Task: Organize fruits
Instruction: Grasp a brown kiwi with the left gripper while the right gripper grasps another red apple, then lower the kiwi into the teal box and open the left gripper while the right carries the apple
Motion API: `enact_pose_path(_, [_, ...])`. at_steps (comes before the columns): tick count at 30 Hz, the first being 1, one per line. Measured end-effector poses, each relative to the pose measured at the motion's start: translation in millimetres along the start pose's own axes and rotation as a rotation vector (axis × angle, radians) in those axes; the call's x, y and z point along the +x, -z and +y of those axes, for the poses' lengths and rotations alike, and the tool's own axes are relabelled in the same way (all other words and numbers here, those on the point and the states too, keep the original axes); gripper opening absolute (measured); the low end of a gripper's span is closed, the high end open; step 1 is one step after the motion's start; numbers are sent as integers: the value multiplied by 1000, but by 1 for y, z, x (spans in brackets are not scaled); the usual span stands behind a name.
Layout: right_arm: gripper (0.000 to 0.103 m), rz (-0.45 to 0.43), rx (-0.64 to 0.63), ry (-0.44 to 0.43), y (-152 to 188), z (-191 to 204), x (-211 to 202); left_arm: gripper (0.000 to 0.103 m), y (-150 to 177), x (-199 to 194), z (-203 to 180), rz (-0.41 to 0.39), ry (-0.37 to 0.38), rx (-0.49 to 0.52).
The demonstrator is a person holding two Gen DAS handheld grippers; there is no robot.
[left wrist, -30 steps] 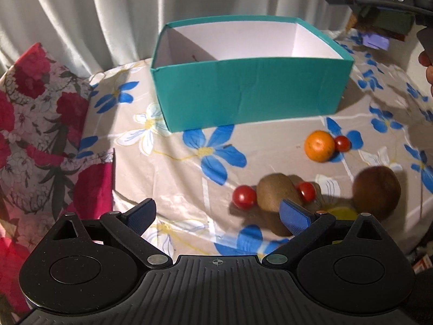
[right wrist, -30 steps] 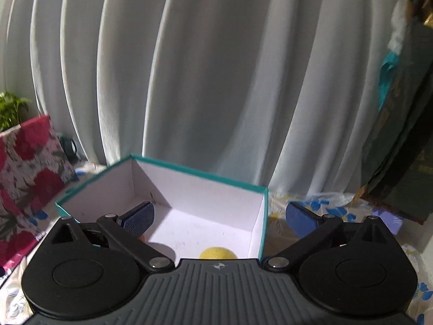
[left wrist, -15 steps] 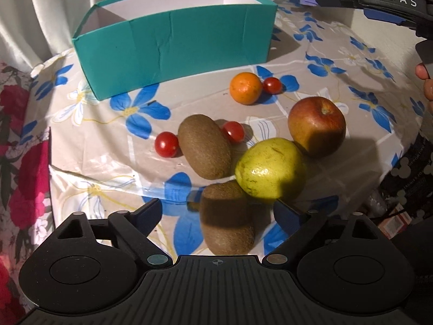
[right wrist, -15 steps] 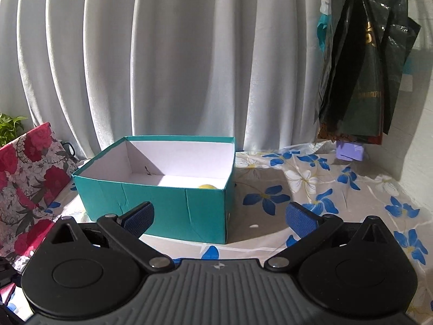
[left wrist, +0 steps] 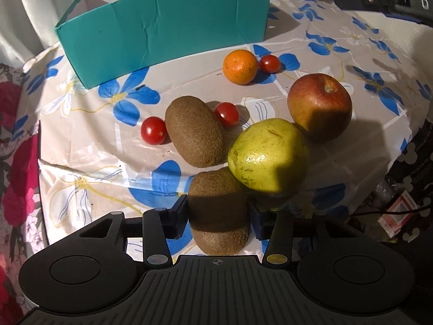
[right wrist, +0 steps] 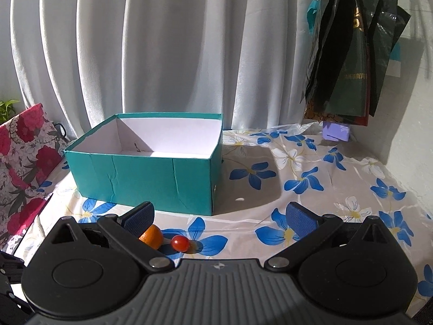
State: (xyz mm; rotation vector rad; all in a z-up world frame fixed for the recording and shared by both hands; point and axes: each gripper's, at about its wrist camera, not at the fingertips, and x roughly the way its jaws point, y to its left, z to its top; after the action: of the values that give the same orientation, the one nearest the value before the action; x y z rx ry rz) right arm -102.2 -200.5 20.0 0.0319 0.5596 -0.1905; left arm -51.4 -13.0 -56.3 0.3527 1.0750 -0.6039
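My left gripper (left wrist: pixel 218 215) is shut on the near brown kiwi (left wrist: pixel 217 208), its blue pads against both sides, at the table's front edge. Beyond it lie a green pear (left wrist: pixel 266 154), a second kiwi (left wrist: pixel 194 135), a red apple (left wrist: pixel 319 109), an orange (left wrist: pixel 239 66) and three cherry tomatoes, one (left wrist: pixel 153 134) left of the second kiwi. The teal box (left wrist: pixel 162 24) stands behind them. My right gripper (right wrist: pixel 219 214) is open and empty above the table, facing the teal box (right wrist: pixel 146 176), with the orange (right wrist: pixel 152 239) and a tomato (right wrist: pixel 180 243) just below it.
A floral red cushion (left wrist: pixel 16 146) lies left of the table. White curtains (right wrist: pixel 189 40) hang behind. Dark bags (right wrist: pixel 351 62) hang at the right wall over a small purple box (right wrist: pixel 336 132). The table drops off at the right edge (left wrist: pixel 400 146).
My left gripper moved down and forward and closed on the near kiwi. My right gripper drew back from over the box and tilted down, so the orange and a tomato came into view.
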Motion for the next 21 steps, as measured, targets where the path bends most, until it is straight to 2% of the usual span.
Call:
enact_pose_path(2, [102,37,-10,-5,4,5,3,50,-1,-4,6,-7,-17,-39])
enact_pose_path(4, [96,94,-8,-31,11,9,7,50,-3,-13,13,-24,-29,-65])
enact_pose_path(5, [90,122,-3,-45,14,11,10,50,-4,-20,18,-39,-32,-81])
enact_pose_path(8, [86,193,3,-94,26,22,19,50,-9,-38,28,-81,-41,-115])
enact_pose_path(11, [86,222,-39,-79,34,34,26,50,-14,-46,33,-97,-62,-139])
enact_pose_path(16, [84,286,-22,-87,41,39,40,50,-16,-49,36,-92,-61,-159])
enact_pose_path(18, [76,314,-27,-94,45,42,46,50,-16,-48,36,-87,-57,-167])
enact_pose_path(21, [72,341,-26,-93,49,44,52,50,-17,-47,37,-83,-53,-172])
